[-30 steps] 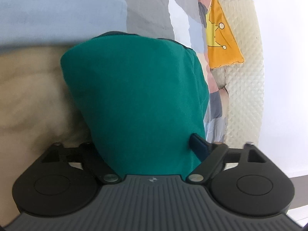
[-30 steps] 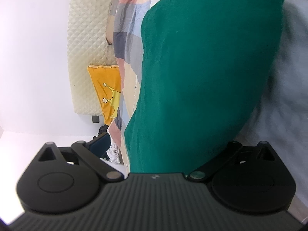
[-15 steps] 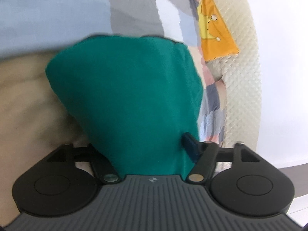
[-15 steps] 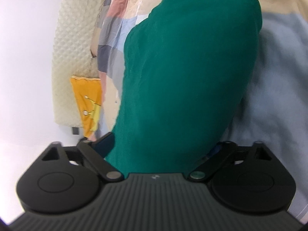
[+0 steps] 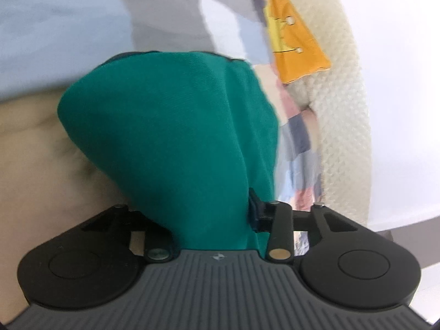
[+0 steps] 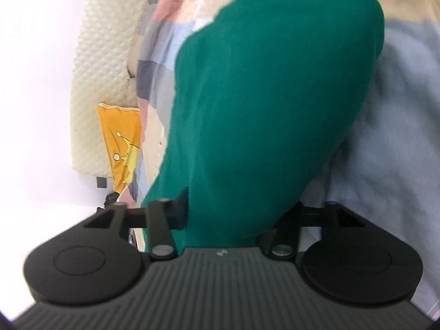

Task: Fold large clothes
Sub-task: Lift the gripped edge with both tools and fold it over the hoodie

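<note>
Here, green garment (image 5: 176, 143) clamped, both hand-held grippers

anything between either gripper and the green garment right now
Nothing visible. The green garment already runs straight into the left gripper and, in the right wrist view, into the right gripper, filling the gap between each pair of fingers. The patchwork blanket and yellow cushion lie beyond the cloth, not in front.

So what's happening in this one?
A person is folding a green garment with two tools. The left hand-held gripper and the right hand-held gripper are each shut on a bunch of the green cloth, holding it above a bed with a patchwork blanket and a yellow pillow.
</note>
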